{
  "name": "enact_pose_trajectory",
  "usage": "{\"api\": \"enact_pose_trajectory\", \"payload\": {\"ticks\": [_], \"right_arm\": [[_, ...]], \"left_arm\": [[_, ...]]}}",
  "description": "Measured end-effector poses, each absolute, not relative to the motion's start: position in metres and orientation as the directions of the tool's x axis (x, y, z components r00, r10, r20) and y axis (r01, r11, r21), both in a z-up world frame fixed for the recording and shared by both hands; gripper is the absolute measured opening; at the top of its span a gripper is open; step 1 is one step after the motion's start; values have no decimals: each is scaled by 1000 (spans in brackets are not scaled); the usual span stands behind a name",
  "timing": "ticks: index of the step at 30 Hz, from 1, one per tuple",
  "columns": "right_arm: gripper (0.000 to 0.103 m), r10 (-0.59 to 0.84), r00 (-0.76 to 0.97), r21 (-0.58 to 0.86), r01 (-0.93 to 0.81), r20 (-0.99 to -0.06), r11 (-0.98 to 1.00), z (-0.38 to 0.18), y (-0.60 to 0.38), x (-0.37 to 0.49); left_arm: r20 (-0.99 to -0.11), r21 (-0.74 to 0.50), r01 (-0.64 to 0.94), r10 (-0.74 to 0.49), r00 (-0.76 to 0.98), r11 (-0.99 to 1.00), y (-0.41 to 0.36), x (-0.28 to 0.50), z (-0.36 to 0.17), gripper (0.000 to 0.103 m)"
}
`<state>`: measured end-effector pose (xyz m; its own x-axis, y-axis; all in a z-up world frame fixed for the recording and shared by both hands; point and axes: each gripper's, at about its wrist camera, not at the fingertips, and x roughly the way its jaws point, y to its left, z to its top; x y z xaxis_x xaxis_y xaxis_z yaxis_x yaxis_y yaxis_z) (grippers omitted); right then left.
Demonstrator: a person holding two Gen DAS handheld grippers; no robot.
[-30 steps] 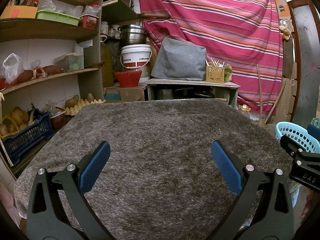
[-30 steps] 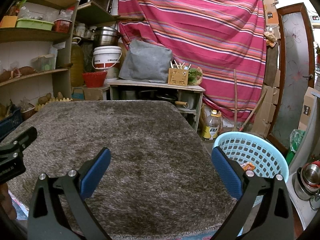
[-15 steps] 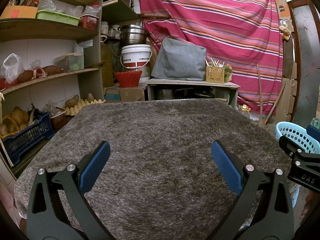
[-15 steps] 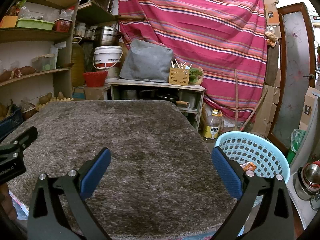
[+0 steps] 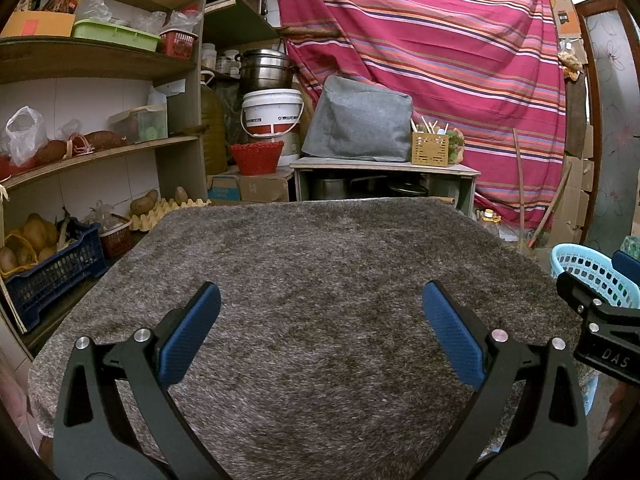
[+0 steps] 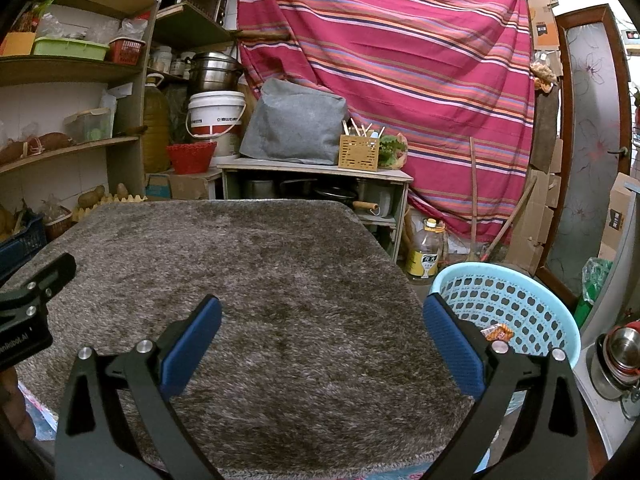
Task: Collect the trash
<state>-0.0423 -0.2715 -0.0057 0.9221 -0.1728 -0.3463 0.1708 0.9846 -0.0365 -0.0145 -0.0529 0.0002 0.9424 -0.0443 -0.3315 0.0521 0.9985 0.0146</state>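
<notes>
A light blue perforated basket (image 6: 508, 300) stands on the floor just right of the table; a small orange wrapper (image 6: 497, 333) lies inside it. The basket also shows at the right edge of the left wrist view (image 5: 588, 272). The table is covered by a shaggy grey-brown rug (image 6: 280, 288), which also shows in the left wrist view (image 5: 320, 300); no trash shows on it. My left gripper (image 5: 320, 332) is open and empty above the rug. My right gripper (image 6: 320, 336) is open and empty above the rug's right part, beside the basket.
Wooden shelves (image 5: 100, 152) with food, bags and crates stand at the left. A low cabinet (image 5: 384, 176) with a grey cover and a utensil box stands behind the table. An oil bottle (image 6: 425, 254) stands on the floor. Steel pots (image 6: 618, 356) sit at the right.
Almost nothing differs. The right wrist view has drifted slightly, so the basket sits a little further right in it. Both grippers stay open.
</notes>
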Motion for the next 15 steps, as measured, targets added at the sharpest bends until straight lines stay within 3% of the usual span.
{"api": "enact_pose_trajectory", "payload": {"ticks": [15], "right_arm": [[99,-173,921,-36,171,-348,985,-5,-271,-42]], "left_arm": [[-332,18,52,-43,942,998,-54,-15,0,98]]}}
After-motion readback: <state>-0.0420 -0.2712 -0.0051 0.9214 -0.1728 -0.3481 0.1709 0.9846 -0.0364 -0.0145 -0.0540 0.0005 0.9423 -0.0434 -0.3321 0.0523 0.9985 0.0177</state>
